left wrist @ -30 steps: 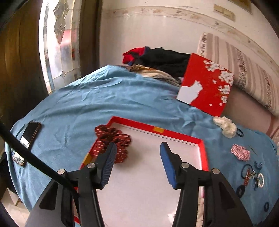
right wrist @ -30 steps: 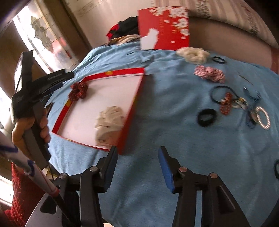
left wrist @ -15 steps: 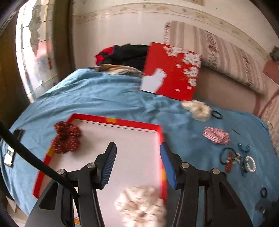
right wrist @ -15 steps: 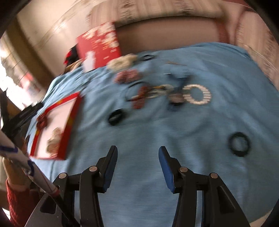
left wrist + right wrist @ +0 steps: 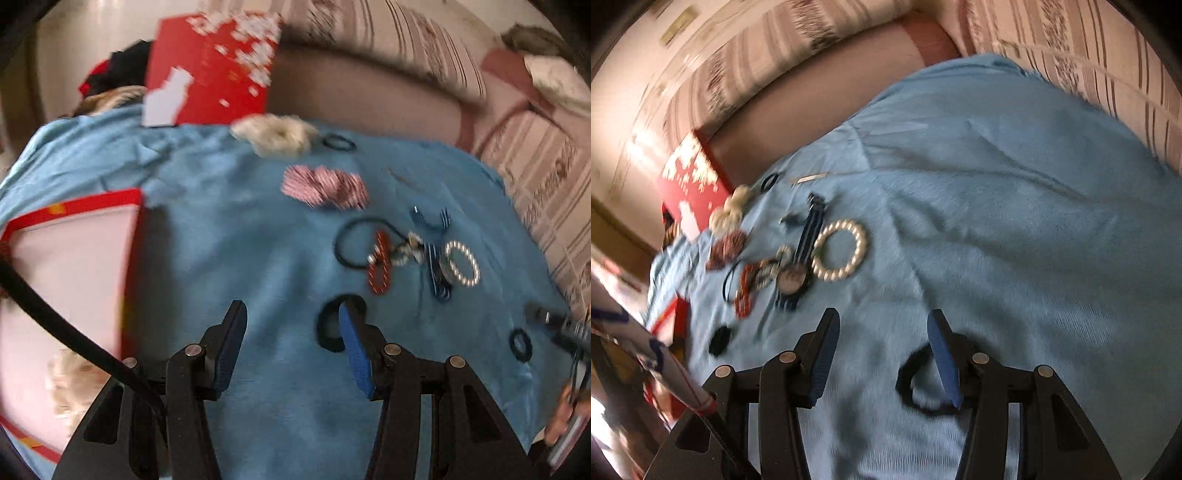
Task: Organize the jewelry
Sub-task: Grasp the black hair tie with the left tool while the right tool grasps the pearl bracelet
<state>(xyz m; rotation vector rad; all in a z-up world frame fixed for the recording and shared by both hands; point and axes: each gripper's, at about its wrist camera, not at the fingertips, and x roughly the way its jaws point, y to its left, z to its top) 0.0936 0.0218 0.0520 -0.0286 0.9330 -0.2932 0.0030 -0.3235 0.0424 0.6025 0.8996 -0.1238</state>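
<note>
Loose jewelry lies on a blue cloth point(image 5: 229, 236): a pearl bracelet point(image 5: 461, 262) point(image 5: 840, 254), a red beaded piece point(image 5: 380, 266), a blue striped strap point(image 5: 809, 236) and a striped pink scrunchie point(image 5: 325, 188). My left gripper point(image 5: 291, 321) is open and empty over the cloth. A black hair tie point(image 5: 328, 328) lies partly hidden behind its right finger. My right gripper point(image 5: 882, 325) is also open and empty, with another black hair tie point(image 5: 912, 384) under its right finger. The red tray point(image 5: 74, 206) at the left holds a white scrunchie point(image 5: 74, 384).
A red lid point(image 5: 214, 66) with white flowers leans at the back beside a cream scrunchie point(image 5: 277, 134) and a thin black band point(image 5: 338, 142). Striped cushions point(image 5: 1108, 74) border the cloth at the back and right. A small black ring point(image 5: 521, 343) lies far right.
Both grippers swung right, away from the tray. The left one left the tray for the cloth by a black hair tie. The right one passed the jewelry cluster to a lone black tie.
</note>
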